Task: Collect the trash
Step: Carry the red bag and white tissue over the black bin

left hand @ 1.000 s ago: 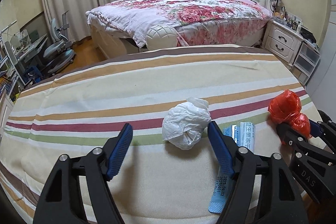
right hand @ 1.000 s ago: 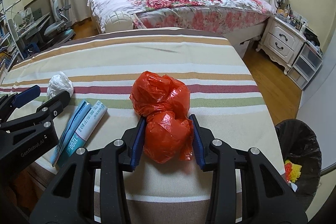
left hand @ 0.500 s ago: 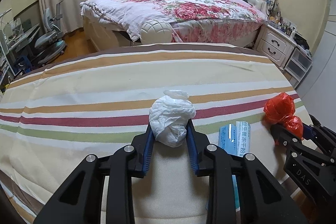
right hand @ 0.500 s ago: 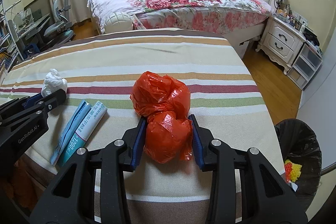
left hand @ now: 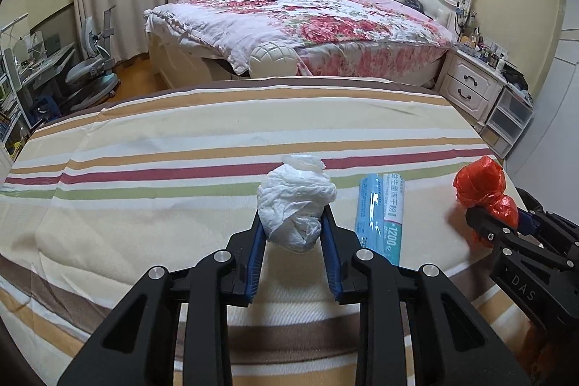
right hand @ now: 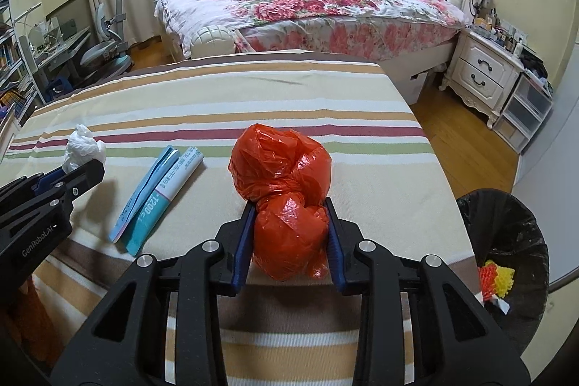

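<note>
My left gripper is shut on a crumpled white plastic bag and holds it just above the striped tablecloth. My right gripper is shut on a knotted red plastic bag near the table's front right. The red bag also shows in the left wrist view, and the white bag in the right wrist view. A blue-and-white packet lies flat on the cloth between the two bags; it also shows in the right wrist view.
A black-lined trash bin with red and yellow trash inside stands on the floor right of the table. Beyond the table are a flowered bed, a white nightstand, and a desk with chair at left.
My left gripper closed on the white bag, which was between open jaws a second ago, and lifted it a little. My right gripper kept its hold on the red bag.
</note>
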Available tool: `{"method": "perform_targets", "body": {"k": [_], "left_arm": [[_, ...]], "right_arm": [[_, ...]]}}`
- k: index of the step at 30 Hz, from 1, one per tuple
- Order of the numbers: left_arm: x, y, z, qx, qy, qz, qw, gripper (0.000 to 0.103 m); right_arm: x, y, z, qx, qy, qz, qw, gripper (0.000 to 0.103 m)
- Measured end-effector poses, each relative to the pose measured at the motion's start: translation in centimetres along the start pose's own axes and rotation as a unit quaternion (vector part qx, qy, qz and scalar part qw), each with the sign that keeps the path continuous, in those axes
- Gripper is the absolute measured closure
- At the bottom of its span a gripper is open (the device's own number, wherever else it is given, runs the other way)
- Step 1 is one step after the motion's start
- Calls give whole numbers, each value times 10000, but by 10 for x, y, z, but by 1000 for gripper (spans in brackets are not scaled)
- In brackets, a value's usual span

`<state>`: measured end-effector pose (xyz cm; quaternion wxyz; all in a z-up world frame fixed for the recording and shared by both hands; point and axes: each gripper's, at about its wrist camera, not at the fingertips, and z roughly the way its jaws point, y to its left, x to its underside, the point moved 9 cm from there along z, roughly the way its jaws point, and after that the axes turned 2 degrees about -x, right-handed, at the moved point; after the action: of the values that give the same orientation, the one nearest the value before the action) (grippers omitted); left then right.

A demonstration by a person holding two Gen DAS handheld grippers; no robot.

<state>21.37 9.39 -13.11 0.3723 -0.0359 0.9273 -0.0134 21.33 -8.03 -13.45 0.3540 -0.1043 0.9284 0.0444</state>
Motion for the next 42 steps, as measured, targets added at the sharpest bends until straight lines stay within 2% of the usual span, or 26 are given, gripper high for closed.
{"method": "perform_targets", "body": {"k": [12,20,32,42], "left_arm": [[28,-24,-40,35,-227,123,9997,73],[39,-49,-54,119,-299,331,9989,73],[38,-103,-68,407,-549,721,9951,73],[31,-166,-72,758,-719,1167,9877,73]], "right_arm": [[39,-8,-44,-17,-131,87,9999,69],[59,-27,-69,50,-235,215,9995,69],[80,-80,-94,296,-375,606,9970,69],[87,-142,-111,879,-545,951,9901,69]]}}
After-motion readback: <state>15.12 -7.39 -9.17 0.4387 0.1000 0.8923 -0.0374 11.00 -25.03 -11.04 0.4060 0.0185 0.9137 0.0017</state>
